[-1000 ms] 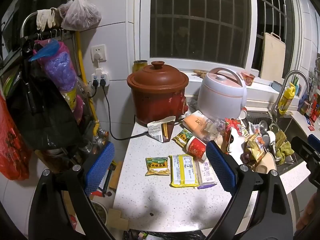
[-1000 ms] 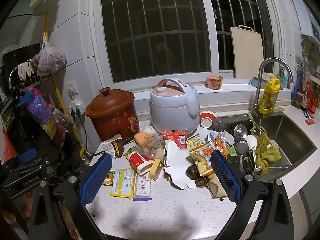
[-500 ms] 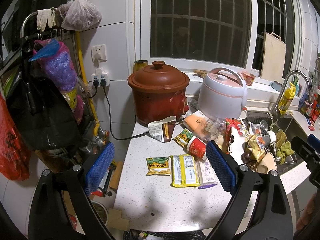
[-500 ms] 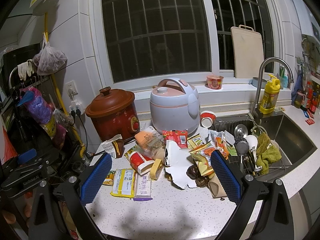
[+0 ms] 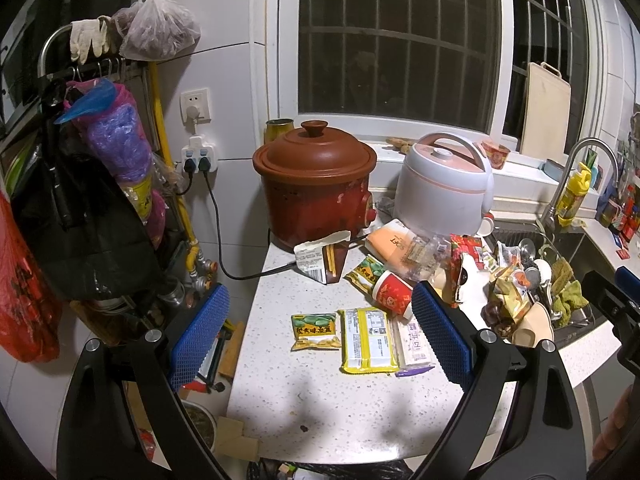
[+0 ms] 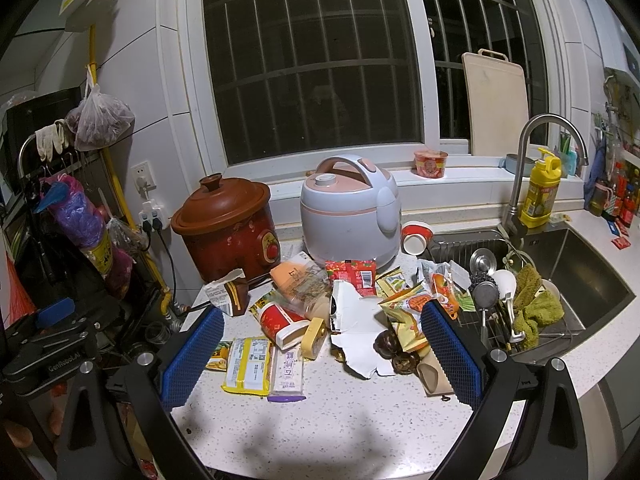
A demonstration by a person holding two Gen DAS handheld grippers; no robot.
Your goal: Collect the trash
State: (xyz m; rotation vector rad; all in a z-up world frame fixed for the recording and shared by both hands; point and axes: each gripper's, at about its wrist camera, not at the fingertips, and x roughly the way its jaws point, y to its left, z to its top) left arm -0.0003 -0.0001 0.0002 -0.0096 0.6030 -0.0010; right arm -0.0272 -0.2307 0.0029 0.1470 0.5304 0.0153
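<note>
Showing a speckled white kitchen counter strewn with litter, both wrist views look forward between blue-padded fingers. Left gripper: jaws wide apart, nothing between the pads, held above the counter's near left part. Right gripper: jaws likewise spread and empty, raised over the near middle of the counter; its black body also enters the right edge of the left view.

Trash, near row, left to right: a small green-and-yellow snack packet; just beside it a flat yellow-edged wrapper with a printed label; touching that, a pale pink-white wrapper with a purple end. Behind these lies a red paper cup on its side, its white rim toward the viewer. A torn brown-and-white carton sits at the foot of a brown lidded ceramic slow cooker. An orange-and-clear plastic bread bag lies between the cooker and a white-and-pink rice cooker. Further right, a ragged white sheet of torn card, a red foil packet, several crumpled yellow-orange snack wrappers and dark round husks form a heap beside the sink.

Background: a stainless steel sink holds utensils and a green cloth; a yellow detergent bottle stands by the tap; a pale cutting board leans against the barred window. Plastic bags hang at the left wall.
</note>
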